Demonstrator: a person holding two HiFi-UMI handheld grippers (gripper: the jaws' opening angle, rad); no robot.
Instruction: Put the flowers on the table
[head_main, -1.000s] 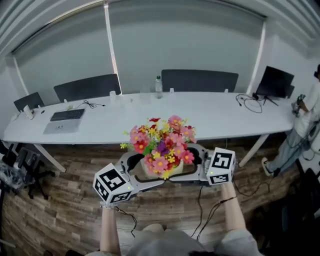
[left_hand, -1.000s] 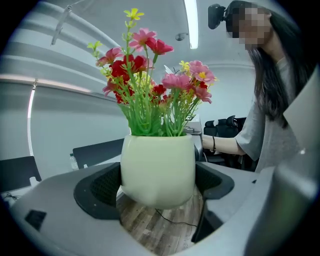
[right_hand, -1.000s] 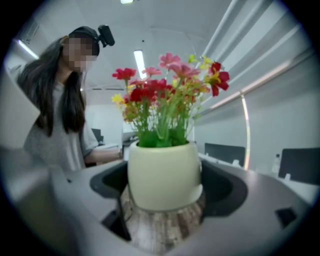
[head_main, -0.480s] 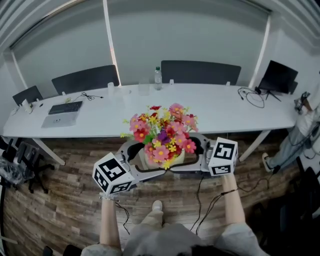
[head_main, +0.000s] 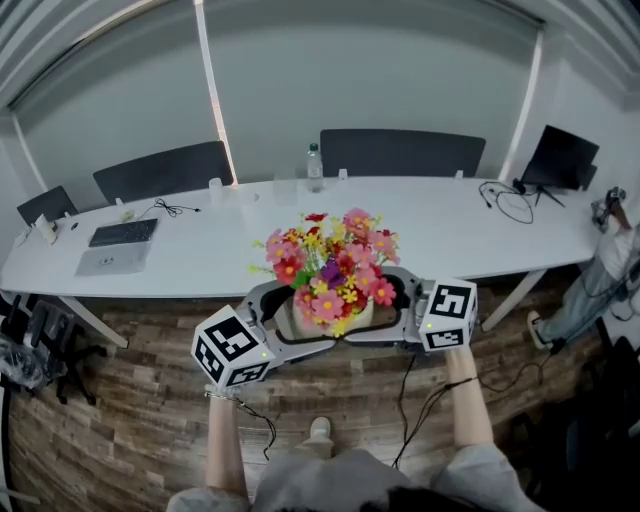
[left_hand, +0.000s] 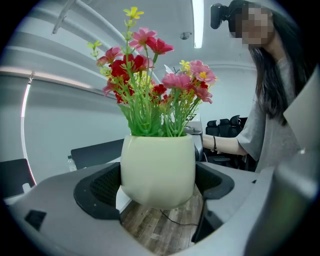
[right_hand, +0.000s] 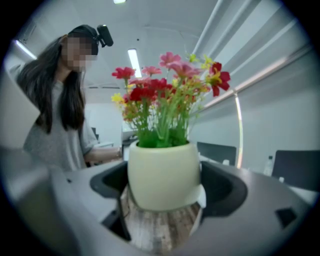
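A cream pot (head_main: 302, 326) of red, pink and yellow artificial flowers (head_main: 331, 266) hangs in the air over the wooden floor, just short of the long white table (head_main: 200, 258). My left gripper (head_main: 287, 322) and right gripper (head_main: 386, 312) clasp it from opposite sides. In the left gripper view the pot (left_hand: 157, 170) fills the gap between the black pads of the left gripper (left_hand: 157, 192). The right gripper view shows the same pot (right_hand: 164, 172) pressed between the right gripper's (right_hand: 165, 196) pads, with the person holding the grippers behind it.
On the table stand a water bottle (head_main: 315, 168), a laptop (head_main: 114, 246) at the left and cables (head_main: 505, 203) at the right. Dark chairs (head_main: 160, 175) line its far side, with a monitor (head_main: 560, 158) at the right end. Another person (head_main: 612, 262) stands far right.
Both grippers have carried the pot slightly forward toward the table. The person has stepped forward, and the table edge sits nearer to the flowers.
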